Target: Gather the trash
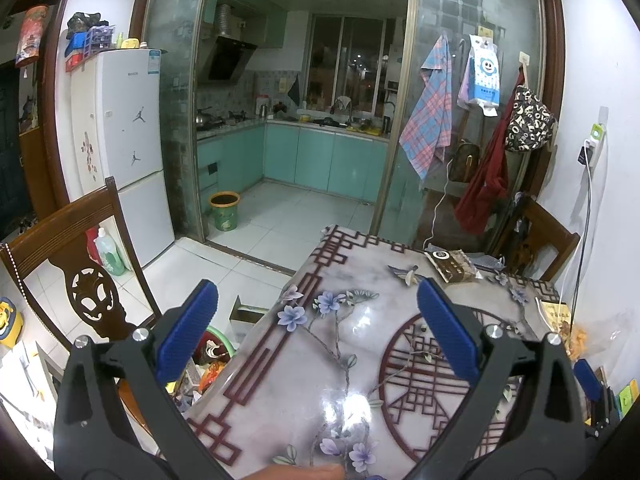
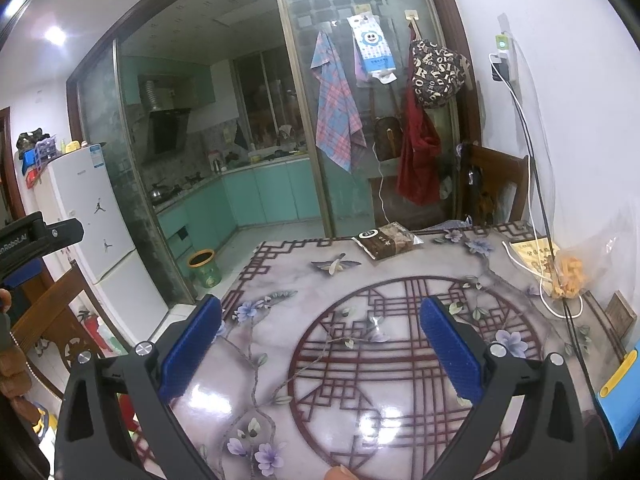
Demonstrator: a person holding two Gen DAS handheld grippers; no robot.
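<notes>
My 2 claws, left gripper and right gripper, gape empty; next I reach the brown packet at the table's far edge.

- Left black plastic two-finger gripper: chunky angled arms, each tipped with a long blue textured rubber pad.
- Shiny silver screw heads sit at the finger pivots.
- Right black plastic two-finger gripper looks the same, blue ribbed pads and all.
- White lettering on the left gripper's body, partly cut off.
</notes>
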